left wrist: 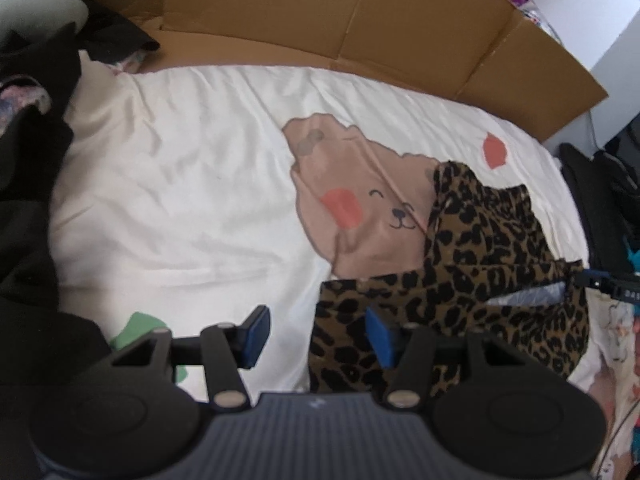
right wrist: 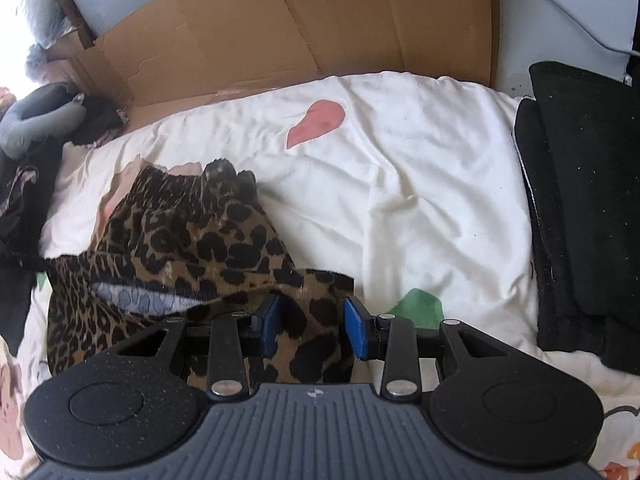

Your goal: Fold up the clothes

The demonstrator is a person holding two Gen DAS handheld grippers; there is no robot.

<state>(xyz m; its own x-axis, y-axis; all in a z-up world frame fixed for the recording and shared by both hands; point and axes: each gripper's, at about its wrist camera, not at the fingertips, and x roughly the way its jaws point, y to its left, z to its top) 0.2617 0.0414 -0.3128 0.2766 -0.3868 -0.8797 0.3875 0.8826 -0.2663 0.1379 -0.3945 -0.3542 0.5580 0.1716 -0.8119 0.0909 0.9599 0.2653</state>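
A leopard-print garment (left wrist: pixel 480 280) lies crumpled on a white bed sheet (left wrist: pixel 180 200) printed with a bear. It also shows in the right wrist view (right wrist: pixel 192 240), with a pale lining showing through a slit. My left gripper (left wrist: pixel 318 336) is open, its left edge of the garment lying between the blue pads. My right gripper (right wrist: pixel 312 328) is open, with a corner of the garment lying between its blue pads. The tip of the right gripper (left wrist: pixel 608 284) shows at the garment's right edge in the left wrist view.
A flattened cardboard box (left wrist: pixel 320 12) stands along the far side of the bed. Dark clothes (left wrist: pixel 28 200) pile up at the left. A stack of folded black clothes (right wrist: pixel 584 208) sits at the right. A grey neck pillow (right wrist: pixel 36 120) lies at the far left.
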